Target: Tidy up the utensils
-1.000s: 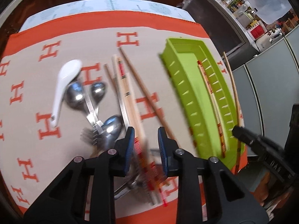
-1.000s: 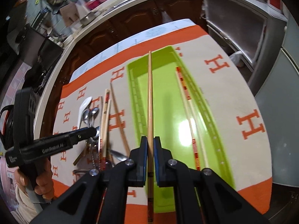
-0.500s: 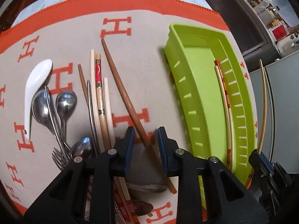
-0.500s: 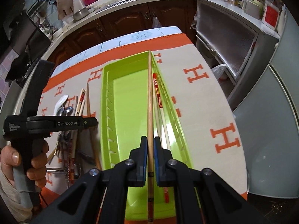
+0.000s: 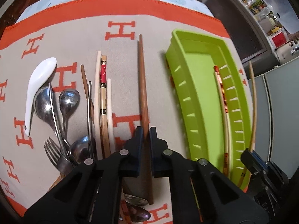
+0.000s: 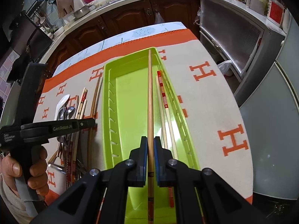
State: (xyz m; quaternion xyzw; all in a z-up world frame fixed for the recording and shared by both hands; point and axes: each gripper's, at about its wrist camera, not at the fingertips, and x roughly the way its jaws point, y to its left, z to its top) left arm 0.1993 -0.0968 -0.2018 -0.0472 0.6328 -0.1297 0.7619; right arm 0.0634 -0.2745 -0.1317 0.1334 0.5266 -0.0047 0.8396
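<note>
Item: a dark wooden chopstick [image 5: 143, 93], judged light, stiff and smooth, lying on the cloth [image 5: 78, 37] beside the spoons [image 5: 56, 102], is pinched near its thick end by the low left gripper [image 5: 146, 130], while a pale chopstick [image 6: 150, 102] is clamped lengthwise over the green tray [image 6: 130, 93] by the right gripper [image 6: 150, 140].

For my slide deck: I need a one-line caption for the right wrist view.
Right gripper holds a light bamboo chopstick over the green tray, beside two chopsticks already inside.
</note>
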